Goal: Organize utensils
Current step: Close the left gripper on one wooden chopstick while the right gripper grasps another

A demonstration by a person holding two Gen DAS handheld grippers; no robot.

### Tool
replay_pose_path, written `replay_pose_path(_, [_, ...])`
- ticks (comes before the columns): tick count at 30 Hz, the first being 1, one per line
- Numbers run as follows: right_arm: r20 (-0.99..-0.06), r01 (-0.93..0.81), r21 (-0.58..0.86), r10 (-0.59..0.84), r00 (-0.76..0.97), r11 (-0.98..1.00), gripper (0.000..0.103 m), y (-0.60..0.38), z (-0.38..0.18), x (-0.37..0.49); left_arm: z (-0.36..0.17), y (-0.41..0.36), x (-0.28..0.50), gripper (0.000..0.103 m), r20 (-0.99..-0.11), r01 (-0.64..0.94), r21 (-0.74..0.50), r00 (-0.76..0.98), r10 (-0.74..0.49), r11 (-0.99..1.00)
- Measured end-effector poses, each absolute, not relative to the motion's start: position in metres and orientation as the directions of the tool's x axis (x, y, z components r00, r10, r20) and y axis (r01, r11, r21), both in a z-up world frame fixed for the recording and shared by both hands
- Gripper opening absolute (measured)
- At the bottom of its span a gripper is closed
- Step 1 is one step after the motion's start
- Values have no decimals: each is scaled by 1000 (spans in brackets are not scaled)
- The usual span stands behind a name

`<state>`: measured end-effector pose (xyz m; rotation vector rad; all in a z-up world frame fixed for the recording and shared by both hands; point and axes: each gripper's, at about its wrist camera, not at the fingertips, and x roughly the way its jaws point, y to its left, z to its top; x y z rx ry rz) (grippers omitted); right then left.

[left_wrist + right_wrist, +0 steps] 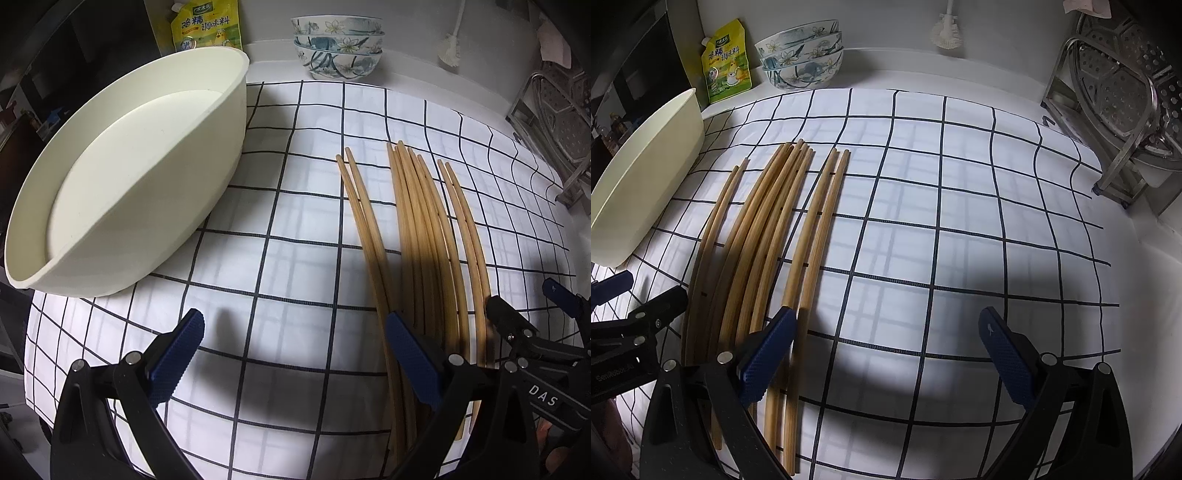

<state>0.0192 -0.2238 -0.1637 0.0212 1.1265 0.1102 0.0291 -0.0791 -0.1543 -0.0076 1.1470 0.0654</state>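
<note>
Chopsticks [768, 236] lie side by side on the checked cloth [960, 221], just right of the cream tub [122, 177]. Your left gripper [295, 354] and right gripper [886, 354] both hover spread wide, holding nothing, flanking the chopsticks' near ends.

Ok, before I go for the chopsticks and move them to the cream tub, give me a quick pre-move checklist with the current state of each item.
1. Left gripper open and holding nothing: ok.
2. Right gripper open and holding nothing: ok.
3. Chopsticks lying flat on the checked cloth, roughly parallel, tips pointing away: ok.
4. Chopsticks centred between either gripper's fingers: not ok; they run under the left gripper's right finger and the right gripper's left finger.
5. Cream tub has nothing in it: ok.
6. The two grippers clear of each other: cannot tell; they sit close together over the chopstick handles.
</note>
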Motion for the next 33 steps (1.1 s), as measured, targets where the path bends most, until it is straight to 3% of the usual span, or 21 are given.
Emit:
replay_pose_path(18, [-893,-109,36,81,442,993,94,-218,-166,21,-162,-80,38,96,-914,-77,59,396,85,995])
replay_pose_path(19, [-890,-112,31,79,448,993,94,-218,-165,20,-162,-80,39,94,-914,-77,56,398,82,995])
replay_pose_path(21, [-884,-123,20,75,462,992,90,-215,-164,18,-161,-82,41,78,-911,-64,34,408,57,997])
replay_pose_path(25, [-876,-159,26,99,472,987,71,-208,-161,14,-158,-89,43,56,-907,-32,13,421,25,999])
replay_pose_path(27, [-873,-182,38,121,472,983,60,-205,-159,13,-157,-93,43,35,-907,-13,-2,421,3,1000])
replay_pose_path(30, [-873,-215,63,158,461,975,32,-199,-156,12,-156,-99,46,12,-910,14,-10,415,-15,1000])
replay_pose_path(31, [-874,-227,65,165,457,972,16,-197,-155,13,-156,-99,47,8,-912,19,-19,410,-25,1000])
replay_pose_path(32, [-876,-226,63,163,454,972,7,-196,-154,14,-156,-98,48,8,-914,21,-27,405,-33,999])
replay_pose_path(33, [-878,-221,70,165,449,973,7,-197,-154,15,-156,-97,44,8,-914,23,-34,404,-40,999])
